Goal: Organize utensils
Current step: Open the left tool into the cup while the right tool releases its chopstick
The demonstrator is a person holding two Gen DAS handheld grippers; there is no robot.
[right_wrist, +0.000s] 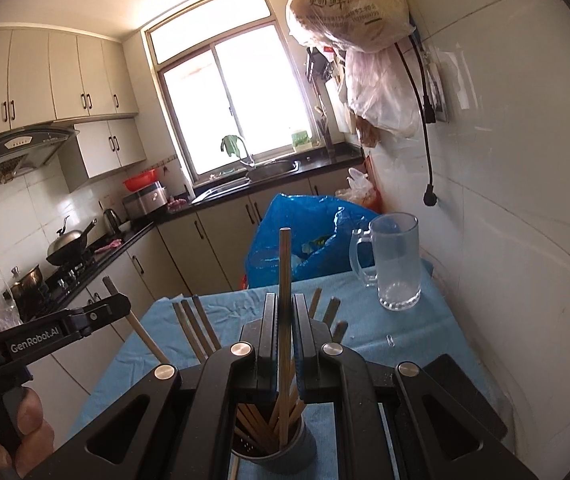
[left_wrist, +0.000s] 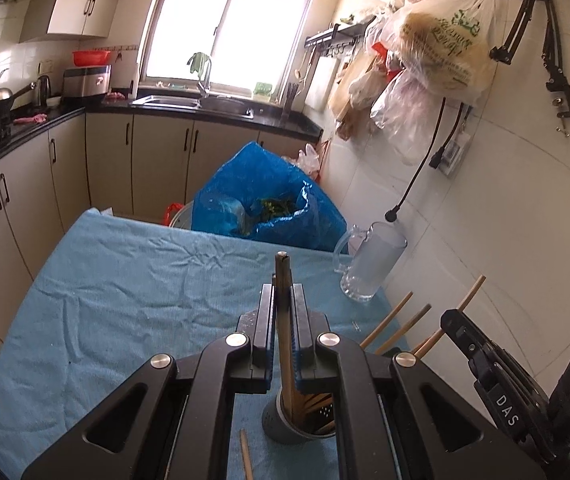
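A grey holder cup [left_wrist: 281, 420] stands on the blue cloth [left_wrist: 125, 300] with several wooden chopsticks in it; it also shows in the right wrist view [right_wrist: 285, 452]. My left gripper [left_wrist: 284, 300] is shut on one upright chopstick [left_wrist: 283, 280] whose lower end is in the cup. My right gripper [right_wrist: 284, 312] is shut on another upright chopstick [right_wrist: 284, 264], its lower end in the cup among the others [right_wrist: 257, 424]. The left gripper also shows in the right wrist view [right_wrist: 105, 312]. A loose chopstick [left_wrist: 246, 456] lies on the cloth by the cup.
A glass mug [left_wrist: 369, 264] stands at the table's far right corner, also in the right wrist view [right_wrist: 397, 264]. A blue plastic bag [left_wrist: 269, 196] sits beyond the table. The tiled wall [left_wrist: 505, 220] is close on the right. Counters and cabinets run left.
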